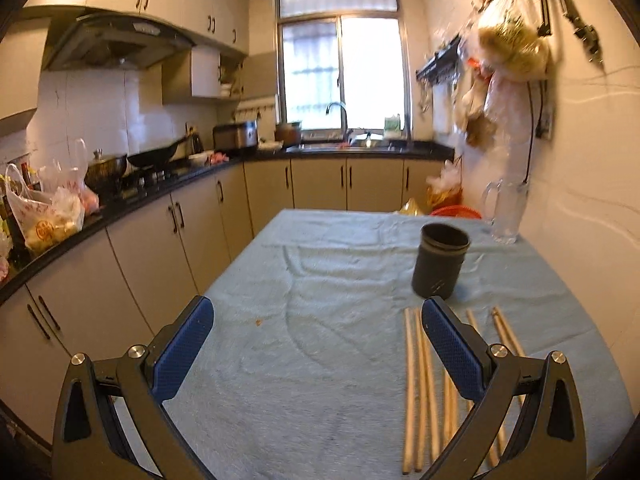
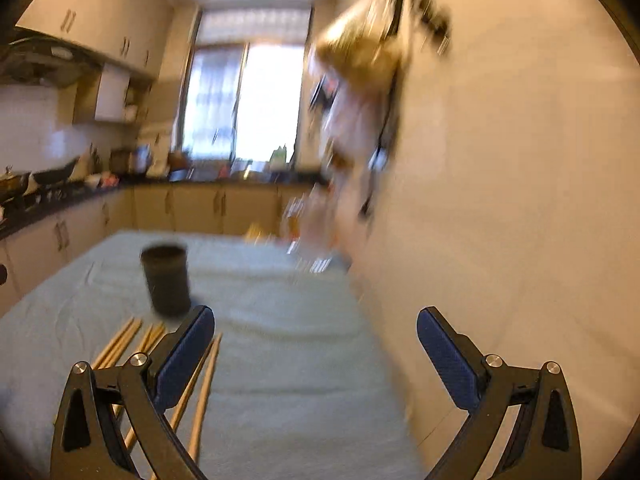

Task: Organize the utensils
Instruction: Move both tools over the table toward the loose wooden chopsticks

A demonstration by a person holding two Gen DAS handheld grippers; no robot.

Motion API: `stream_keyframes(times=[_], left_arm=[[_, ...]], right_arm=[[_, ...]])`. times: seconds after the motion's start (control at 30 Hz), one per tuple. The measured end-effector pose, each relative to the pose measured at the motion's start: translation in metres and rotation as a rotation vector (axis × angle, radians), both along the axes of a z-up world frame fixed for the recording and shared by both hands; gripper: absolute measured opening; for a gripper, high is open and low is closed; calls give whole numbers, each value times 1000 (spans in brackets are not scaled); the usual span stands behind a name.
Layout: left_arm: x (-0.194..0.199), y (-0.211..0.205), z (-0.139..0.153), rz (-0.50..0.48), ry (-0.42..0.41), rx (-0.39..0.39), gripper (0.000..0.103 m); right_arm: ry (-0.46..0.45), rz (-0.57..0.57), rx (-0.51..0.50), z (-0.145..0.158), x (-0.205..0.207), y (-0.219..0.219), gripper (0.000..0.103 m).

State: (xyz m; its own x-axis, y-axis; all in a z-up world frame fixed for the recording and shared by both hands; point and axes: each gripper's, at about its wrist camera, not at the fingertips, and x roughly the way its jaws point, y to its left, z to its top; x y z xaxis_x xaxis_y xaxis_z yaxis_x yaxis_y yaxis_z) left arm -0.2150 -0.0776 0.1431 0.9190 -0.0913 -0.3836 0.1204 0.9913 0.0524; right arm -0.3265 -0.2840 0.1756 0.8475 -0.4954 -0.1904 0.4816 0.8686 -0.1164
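Left gripper [image 1: 318,316]: blue-padded fingers [image 1: 182,350] spread wide, nothing between them, held above the pale blue cloth-covered table [image 1: 320,280]. Right finger of the pair overlaps the view of the chopsticks; contact not determinable.

Long light wooden chopsticks [image 1: 420,392]: lying flat on the cloth at the near right of the left wrist view, roughly parallel, tips pointing away toward the cup. Several grouped close together, one or two a little apart to the right. Exact count not clear, partly hidden by the finger.

Dark grey cylindrical utensil cup [image 1: 440,262]: upright on the cloth, just beyond the far ends of the chopsticks, open at top. Contents not visible.

Clear glass pitcher with handle [image 1: 506,210]: upright near the far right table edge, close to the wall, behind the cup.

Right gripper [image 2: 316,322]: fingers [image 2: 184,360] also spread wide, empty, above the cloth. Right wrist view strongly motion-blurred. Same chopsticks [image 2: 200,392] at lower left in that view, partly under the left finger; cup [image 2: 166,280] beyond them, upright.

Background, left wrist view: black kitchen counter [image 1: 160,188] along the left with black wok [image 1: 154,156], steel lidded pot [image 1: 106,168], plastic bags [image 1: 44,216]; window [image 1: 340,76] at far end; bags hanging on the right wall [image 1: 508,64].
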Motion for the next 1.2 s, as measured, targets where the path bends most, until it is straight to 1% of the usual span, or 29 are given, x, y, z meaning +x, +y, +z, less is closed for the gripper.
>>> stream_keyframes(times=[0.07, 0.1, 0.2, 0.27, 0.33, 0.47, 0.53, 0.67, 0.73, 0.83, 0.97, 1.2], left_arm=[[-10, -2, 0, -1, -38, 4, 103], [-14, -5, 0, -3, -53, 9, 103], [-26, -14, 0, -33, -68, 16, 103], [-34, -13, 1, -59, -65, -6, 103], [-38, -14, 0, -89, -45, -32, 103], [-44, -15, -6, -144, 25, -86, 103], [-44, -18, -10, -153, 50, -76, 103], [-45, -27, -20, -140, 77, 9, 103], [-46, -31, -24, -146, 89, 29, 103], [-48, -30, -26, -155, 98, 29, 103], [-48, -29, -30, -158, 114, 31, 103], [-42, -28, -35, -153, 156, 18, 103]], right_arm=[[-93, -22, -42, 13, -19, 9, 103], [-121, -24, -46, 16, -28, 13, 103], [-136, 23, -6, 20, -33, 25, 103], [-139, 38, 11, 17, -33, 32, 103], [-117, 59, 23, 9, -27, 38, 103], [-55, 86, 35, 0, -13, 52, 103], [-31, 100, 40, -7, -9, 55, 103], [17, 111, 58, -18, -3, 57, 103], [31, 117, 80, -23, -4, 58, 103], [62, 117, 114, -29, -1, 54, 103], [96, 104, 135, -35, 4, 50, 103], [122, 106, 157, -44, 5, 50, 103]])
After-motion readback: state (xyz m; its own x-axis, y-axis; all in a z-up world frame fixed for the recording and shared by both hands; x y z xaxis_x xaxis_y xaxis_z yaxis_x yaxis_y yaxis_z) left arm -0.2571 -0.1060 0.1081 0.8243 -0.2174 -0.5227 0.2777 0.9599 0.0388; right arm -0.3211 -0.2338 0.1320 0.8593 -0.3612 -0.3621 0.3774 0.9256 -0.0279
